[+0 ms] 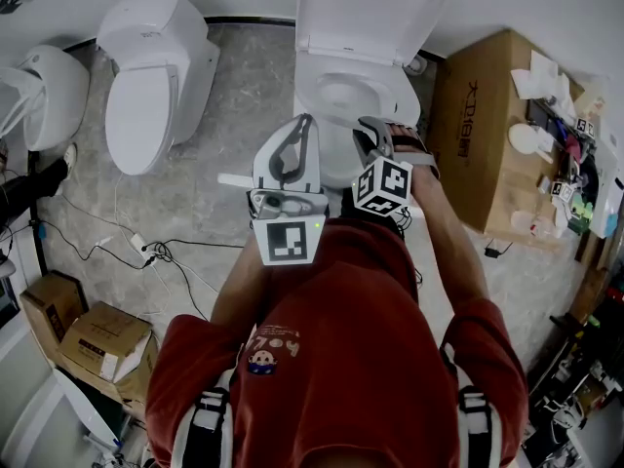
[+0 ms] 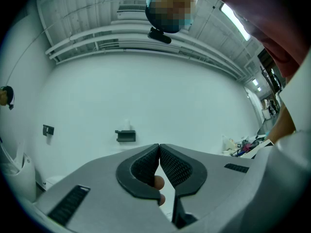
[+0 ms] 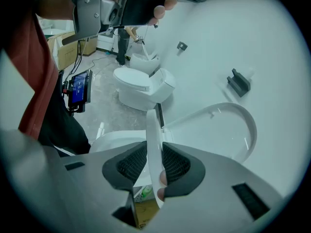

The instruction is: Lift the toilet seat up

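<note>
A white toilet (image 1: pixel 343 94) stands ahead of me with its lid (image 1: pixel 370 8) raised against the wall. My right gripper (image 1: pixel 375 136) hangs over the front of the bowl, angled down. In the right gripper view its jaws (image 3: pixel 154 149) are shut on the thin white toilet seat (image 3: pixel 152 127), which stands on edge and runs up to the hinge; the raised lid (image 3: pixel 233 130) shows behind it. My left gripper (image 1: pixel 292 149) is beside it on the left, held level. In the left gripper view its pads (image 2: pixel 159 147) meet, holding nothing, and face a bare white wall.
A closed toilet (image 1: pixel 156 76) and another fixture (image 1: pixel 44 91) stand to the left. A large cardboard box (image 1: pixel 483 135) with clutter sits right of the toilet. Cables (image 1: pixel 146 252) and small boxes (image 1: pixel 93 344) lie on the floor at lower left. A black holder (image 3: pixel 238 81) hangs on the wall.
</note>
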The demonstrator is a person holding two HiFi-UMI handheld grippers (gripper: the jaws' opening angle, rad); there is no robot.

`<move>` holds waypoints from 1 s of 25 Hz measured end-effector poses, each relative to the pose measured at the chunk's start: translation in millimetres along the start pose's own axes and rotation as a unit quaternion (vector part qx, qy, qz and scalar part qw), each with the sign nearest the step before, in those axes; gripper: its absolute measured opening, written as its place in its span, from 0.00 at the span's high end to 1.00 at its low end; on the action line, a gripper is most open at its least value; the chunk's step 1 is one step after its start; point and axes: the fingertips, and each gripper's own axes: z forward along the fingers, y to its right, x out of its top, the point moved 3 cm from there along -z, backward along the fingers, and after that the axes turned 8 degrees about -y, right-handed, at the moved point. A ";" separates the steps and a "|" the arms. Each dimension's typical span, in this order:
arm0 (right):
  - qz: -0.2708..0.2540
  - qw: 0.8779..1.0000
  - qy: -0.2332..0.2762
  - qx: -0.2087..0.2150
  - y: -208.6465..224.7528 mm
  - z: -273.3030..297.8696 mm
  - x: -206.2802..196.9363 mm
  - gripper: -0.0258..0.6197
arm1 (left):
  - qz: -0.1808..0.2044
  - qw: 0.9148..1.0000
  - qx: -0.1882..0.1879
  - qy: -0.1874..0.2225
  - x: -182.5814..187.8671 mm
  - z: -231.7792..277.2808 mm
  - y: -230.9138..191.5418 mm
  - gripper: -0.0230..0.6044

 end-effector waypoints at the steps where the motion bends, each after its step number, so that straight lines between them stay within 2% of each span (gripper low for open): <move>1: -0.001 1.000 0.001 -0.002 2.4 -0.1 0.1 0.80 | 0.001 1.000 0.000 0.000 0.5 0.4 0.2 0.93; 10: -0.003 0.999 0.010 -0.031 26.1 -0.6 2.7 0.80 | 0.015 1.000 0.002 0.001 4.8 3.4 0.3 0.93; 17: -0.007 0.999 0.018 -0.046 45.2 -1.0 3.2 0.80 | 0.009 1.000 0.009 0.009 11.5 9.6 4.3 0.93; 25: -0.020 0.997 0.026 -0.063 72.6 2.1 4.5 0.81 | 0.025 1.000 0.018 0.001 13.7 15.6 6.8 0.93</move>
